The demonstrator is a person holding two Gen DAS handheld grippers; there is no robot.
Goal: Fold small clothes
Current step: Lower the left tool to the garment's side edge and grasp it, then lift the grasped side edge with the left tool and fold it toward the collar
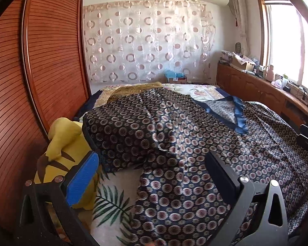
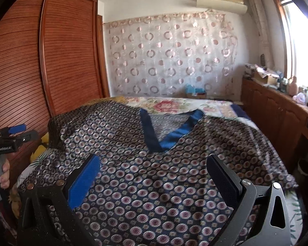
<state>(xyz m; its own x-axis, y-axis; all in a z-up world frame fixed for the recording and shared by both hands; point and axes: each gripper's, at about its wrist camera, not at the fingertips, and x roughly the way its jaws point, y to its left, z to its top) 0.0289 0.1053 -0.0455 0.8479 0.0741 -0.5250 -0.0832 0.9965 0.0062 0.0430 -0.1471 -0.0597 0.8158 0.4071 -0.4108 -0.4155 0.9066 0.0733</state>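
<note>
A dark blue patterned top (image 1: pixel 184 147) with a satin blue V-neck (image 1: pixel 236 114) lies spread on the bed, its left sleeve (image 1: pixel 121 129) folded over the body. In the right wrist view the same top (image 2: pixel 154 174) fills the middle, neckline (image 2: pixel 170 133) facing away. My left gripper (image 1: pixel 152 166) hovers open over the garment's left side, nothing between its fingers. My right gripper (image 2: pixel 152 170) is open above the chest area, holding nothing. At the left edge of the right wrist view, a hand grips the left gripper (image 2: pixel 10 137).
A yellow plush toy (image 1: pixel 61 147) sits at the bed's left edge beside the wooden wardrobe (image 1: pixel 41 61). A leaf-print bedsheet (image 1: pixel 113 201) shows under the top. A low wooden cabinet (image 2: pixel 277 123) with clutter runs along the window side. A circle-print curtain (image 1: pixel 145 41) hangs behind.
</note>
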